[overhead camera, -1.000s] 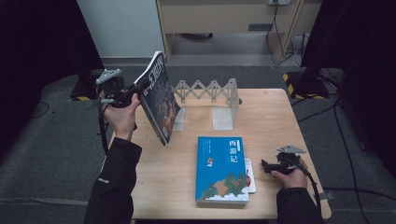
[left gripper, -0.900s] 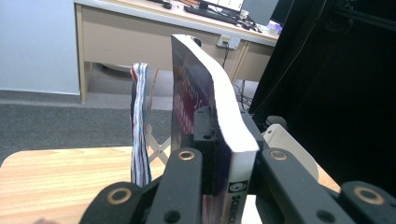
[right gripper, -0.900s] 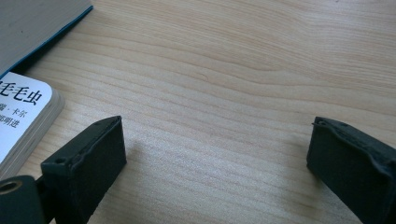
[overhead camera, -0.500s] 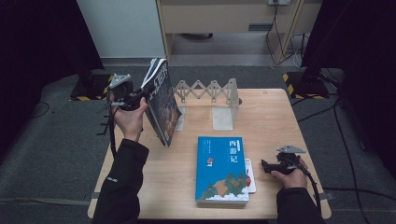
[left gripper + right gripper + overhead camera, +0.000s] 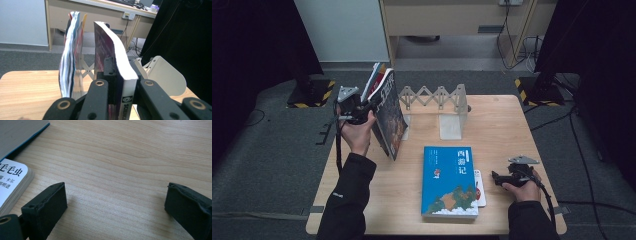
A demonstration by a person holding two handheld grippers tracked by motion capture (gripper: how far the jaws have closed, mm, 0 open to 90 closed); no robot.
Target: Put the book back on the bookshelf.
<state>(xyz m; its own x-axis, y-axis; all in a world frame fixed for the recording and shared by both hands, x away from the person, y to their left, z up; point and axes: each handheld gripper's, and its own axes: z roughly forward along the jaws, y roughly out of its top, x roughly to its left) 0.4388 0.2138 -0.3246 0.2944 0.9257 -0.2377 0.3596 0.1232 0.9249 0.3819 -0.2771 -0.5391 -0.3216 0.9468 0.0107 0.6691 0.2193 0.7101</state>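
High view: left gripper (image 5: 362, 111) (gripping dark book (image 5: 389, 117)) has sunk.

The white book (image 5: 480, 189) lies mostly hidden under the blue book (image 5: 449, 181) (title half cropped).

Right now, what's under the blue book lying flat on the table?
A small white rounded-corner book sticks out from under the blue paperback book at its right edge, near the open right tool. The rest of it is covered; beneath is the wooden table.
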